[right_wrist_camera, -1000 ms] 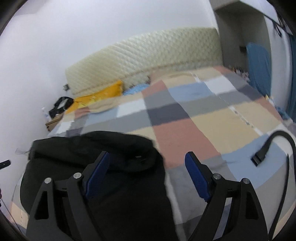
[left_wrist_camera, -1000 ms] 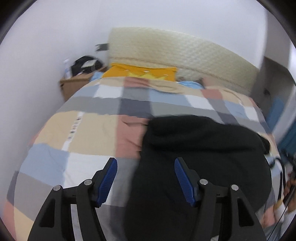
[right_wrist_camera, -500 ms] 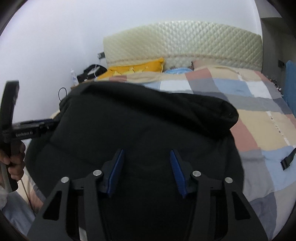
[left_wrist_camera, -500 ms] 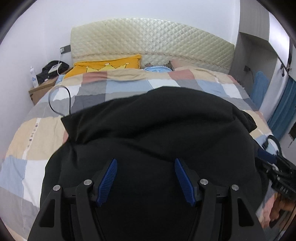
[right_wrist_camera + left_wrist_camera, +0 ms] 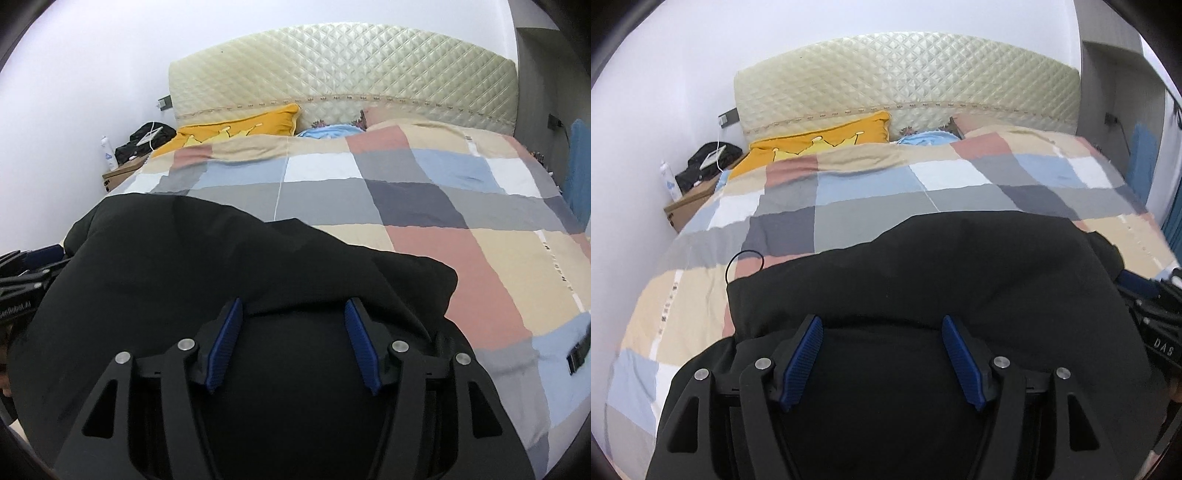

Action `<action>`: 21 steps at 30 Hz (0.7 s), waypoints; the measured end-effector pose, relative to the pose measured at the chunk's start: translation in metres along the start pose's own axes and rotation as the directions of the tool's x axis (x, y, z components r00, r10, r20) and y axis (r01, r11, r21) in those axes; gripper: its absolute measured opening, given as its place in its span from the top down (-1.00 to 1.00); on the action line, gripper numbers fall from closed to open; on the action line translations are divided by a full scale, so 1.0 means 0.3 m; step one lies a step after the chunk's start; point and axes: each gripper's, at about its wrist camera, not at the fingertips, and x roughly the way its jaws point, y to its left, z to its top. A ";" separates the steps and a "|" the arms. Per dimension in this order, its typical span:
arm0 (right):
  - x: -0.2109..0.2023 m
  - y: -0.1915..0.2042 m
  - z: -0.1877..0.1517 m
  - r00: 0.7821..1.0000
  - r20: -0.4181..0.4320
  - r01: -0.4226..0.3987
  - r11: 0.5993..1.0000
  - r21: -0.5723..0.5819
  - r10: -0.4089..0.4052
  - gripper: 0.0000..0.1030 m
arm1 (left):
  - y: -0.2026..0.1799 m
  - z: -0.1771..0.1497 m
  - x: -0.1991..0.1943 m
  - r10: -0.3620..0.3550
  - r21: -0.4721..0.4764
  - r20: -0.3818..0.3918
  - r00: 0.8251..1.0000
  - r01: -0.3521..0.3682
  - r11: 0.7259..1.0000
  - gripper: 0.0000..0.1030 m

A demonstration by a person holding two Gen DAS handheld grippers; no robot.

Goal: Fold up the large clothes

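Note:
A large black garment (image 5: 960, 280) lies spread on the checked bed cover (image 5: 879, 192); it also shows in the right wrist view (image 5: 207, 258). My left gripper (image 5: 882, 325) is open, its blue pads over the garment's near part. My right gripper (image 5: 293, 308) is open over the garment's right part, with cloth between and under the fingers. Each gripper shows at the edge of the other's view: the right gripper (image 5: 1156, 306) and the left gripper (image 5: 26, 269). A thin black drawcord loop (image 5: 744, 260) sticks out at the garment's far left corner.
A quilted cream headboard (image 5: 905, 85) stands at the far end, with a yellow pillow (image 5: 816, 146) and a blue item (image 5: 927, 138) below it. A bedside table (image 5: 690, 206) with a bottle and dark things is at the far left. A black strap buckle (image 5: 578, 356) lies at the right.
Both grippers have tilted and pulled back a little over the garment. The right gripper's jaws have opened wider than half a second ago. The garment now lies flatter, more of the cover showing.

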 end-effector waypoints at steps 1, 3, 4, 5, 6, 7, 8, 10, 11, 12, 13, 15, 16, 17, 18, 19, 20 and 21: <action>0.009 0.005 0.000 1.000 -0.005 -0.001 1.000 0.002 0.001 -0.15 | -0.002 0.006 0.015 0.004 0.001 0.000 1.000 -0.004 1.000 -0.30; 0.046 -0.001 0.010 1.000 -0.014 -0.007 1.000 0.018 0.007 -0.15 | -0.003 0.016 0.051 0.005 -0.006 0.001 1.000 -0.005 1.000 -0.31; 0.059 -0.002 0.010 1.000 -0.015 -0.010 1.000 0.027 0.010 -0.16 | 0.000 0.015 0.061 0.002 -0.012 0.008 1.000 -0.002 1.000 -0.31; 0.074 0.000 0.010 1.000 -0.019 -0.012 0.999 0.037 0.013 -0.16 | 0.005 0.009 0.068 -0.002 -0.018 0.026 1.000 0.003 1.000 -0.31; 0.087 0.006 0.008 1.000 -0.024 -0.013 0.999 0.039 0.014 -0.17 | 0.010 0.003 0.073 -0.004 -0.024 0.038 0.999 0.005 1.000 -0.31; 0.091 0.012 0.005 1.000 -0.025 -0.013 0.999 0.035 0.014 -0.17 | 0.017 -0.005 0.080 -0.008 -0.034 0.043 0.999 0.009 0.999 -0.32; 0.095 0.019 0.003 1.000 -0.024 -0.010 1.000 0.027 0.011 -0.17 | 0.024 -0.011 0.084 -0.013 -0.044 0.045 0.999 0.015 0.999 -0.32; 0.093 0.028 -0.006 1.000 -0.023 -0.002 1.000 0.015 0.002 -0.17 | 0.026 -0.020 0.084 -0.015 -0.043 0.052 0.999 0.017 0.999 -0.32; 0.091 0.026 -0.009 1.000 -0.021 0.000 1.000 0.016 0.001 -0.17 | 0.023 -0.022 0.082 -0.011 -0.040 0.055 0.998 0.013 0.999 -0.32; 0.086 0.023 -0.009 1.000 -0.020 0.003 1.000 0.021 -0.002 -0.17 | 0.020 -0.025 0.078 -0.007 -0.037 0.058 0.998 0.010 0.999 -0.32; 0.069 0.021 -0.010 1.000 -0.010 0.008 1.000 0.025 -0.007 -0.18 | 0.021 -0.029 0.071 -0.005 -0.037 0.063 0.998 0.007 0.999 -0.32; 0.034 0.025 -0.001 1.000 0.017 0.018 0.999 0.034 -0.019 -0.18 | 0.033 -0.034 0.052 -0.003 -0.054 0.071 0.997 0.007 0.999 -0.32; 0.013 0.030 0.005 0.999 0.038 0.010 0.999 0.039 -0.012 -0.18 | 0.043 -0.037 0.036 -0.006 -0.066 0.080 0.997 0.011 0.998 -0.32; -0.020 0.039 0.013 0.998 0.066 -0.007 0.999 0.044 0.004 -0.18 | 0.051 -0.038 0.022 -0.008 -0.077 0.086 0.996 0.014 0.997 -0.32; -0.057 0.056 0.023 0.995 0.095 -0.024 0.999 0.045 0.020 -0.18 | 0.064 -0.036 0.008 -0.012 -0.095 0.091 0.996 0.021 0.995 -0.32; -0.075 0.068 0.032 0.994 0.109 -0.033 0.999 0.041 0.029 -0.18 | 0.073 -0.034 -0.001 -0.016 -0.103 0.095 0.995 0.026 0.994 -0.32; -0.101 0.091 0.041 0.991 0.126 -0.050 0.998 0.031 0.045 -0.18 | 0.080 -0.027 -0.008 -0.017 -0.108 0.098 0.995 0.027 0.994 -0.32; -0.117 0.112 0.044 0.989 0.133 -0.063 0.998 0.018 0.060 -0.19 | 0.080 -0.019 -0.010 -0.014 -0.097 0.098 0.995 0.024 0.995 -0.32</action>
